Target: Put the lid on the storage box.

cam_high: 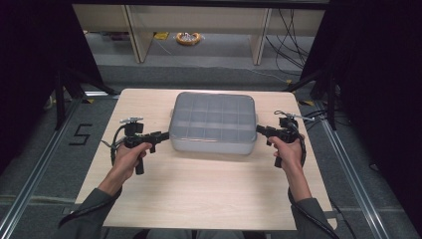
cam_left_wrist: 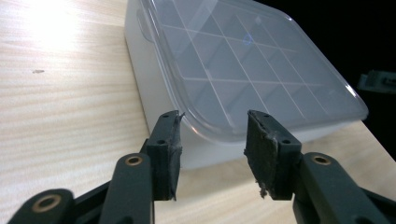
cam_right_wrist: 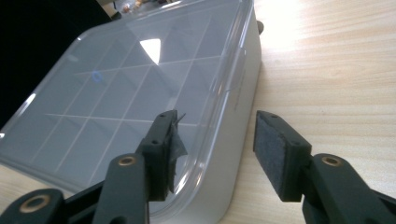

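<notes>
Two sets of tongs flank one container on the bench. Left tongs (cam_high: 161, 135) sit at the container's near left corner, held by the person's left hand (cam_high: 130, 155); in the left gripper view the jaws stand partly apart, with the corner of the lid rim just ahead of the gap and neither pad (cam_left_wrist: 261, 149) pressing on it. Right tongs (cam_high: 262, 130) sit at the near right corner, held by the right hand (cam_high: 288, 149); in the right gripper view the jaws stand partly apart and straddle the lid's edge, one jaw over the lid, the other out beside the wall, with no pad seen pressing. Neither set has hold of anything.

Clear plastic organiser box (cam_high: 213, 122), pale grey, rests flat on the wooden bench (cam_high: 199, 194), at the middle of its far half. Its clear lid (cam_left_wrist: 243, 60) is on, and a grid of compartment dividers shows through it. Contents of the compartments cannot be made out.

Beyond the bench's far edge, a yellow coil (cam_high: 188, 38) lies on the floor between pale furniture legs.
</notes>
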